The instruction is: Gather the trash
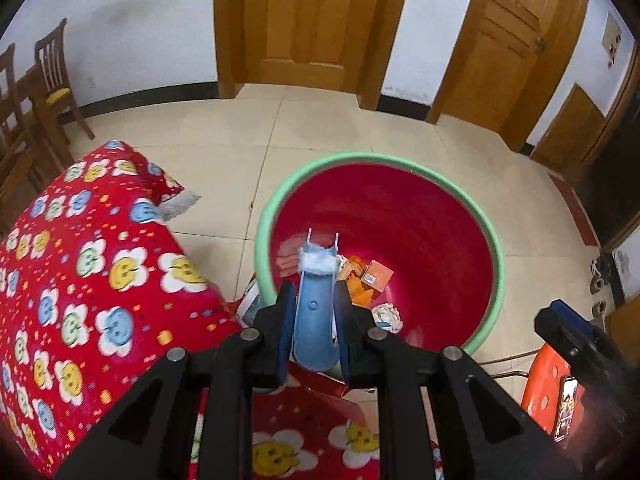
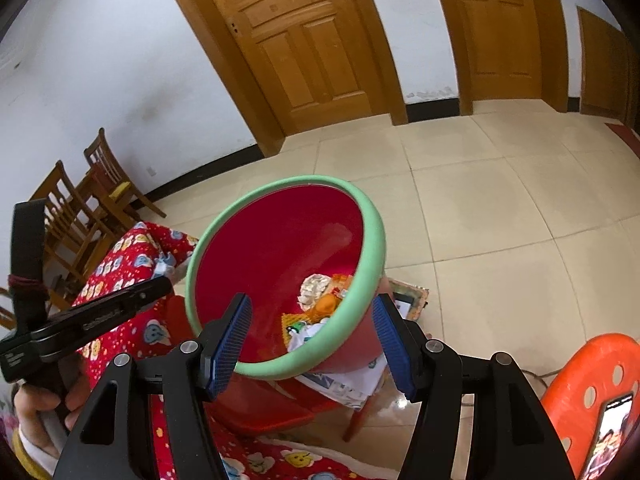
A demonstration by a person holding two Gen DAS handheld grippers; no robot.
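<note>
A red bin with a green rim [image 1: 276, 196] stands on the floor beside the table; it also shows in the right wrist view [image 2: 372, 232]. Inside lie orange wrappers [image 1: 360, 284], an orange box [image 1: 378, 274] and crumpled white paper [image 1: 386, 314]. My left gripper [image 1: 316, 320] is shut on blue plastic tongs [image 1: 314, 320]. The tongs' tips pinch a white cotton wad [image 1: 318, 262] over the bin's opening. My right gripper [image 2: 312, 340] is open and empty, just in front of the bin's near rim. The left gripper's body [image 2: 92, 316] shows at the left there.
A table with a red flower-pattern cloth [image 1: 92, 280] is at the left. An orange plastic stool [image 2: 592, 384] with a phone [image 2: 612, 436] on it is at the right. A red stool with papers [image 2: 344, 388] stands under the bin. Wooden chairs [image 1: 48, 80] and doors [image 1: 308, 20] are behind.
</note>
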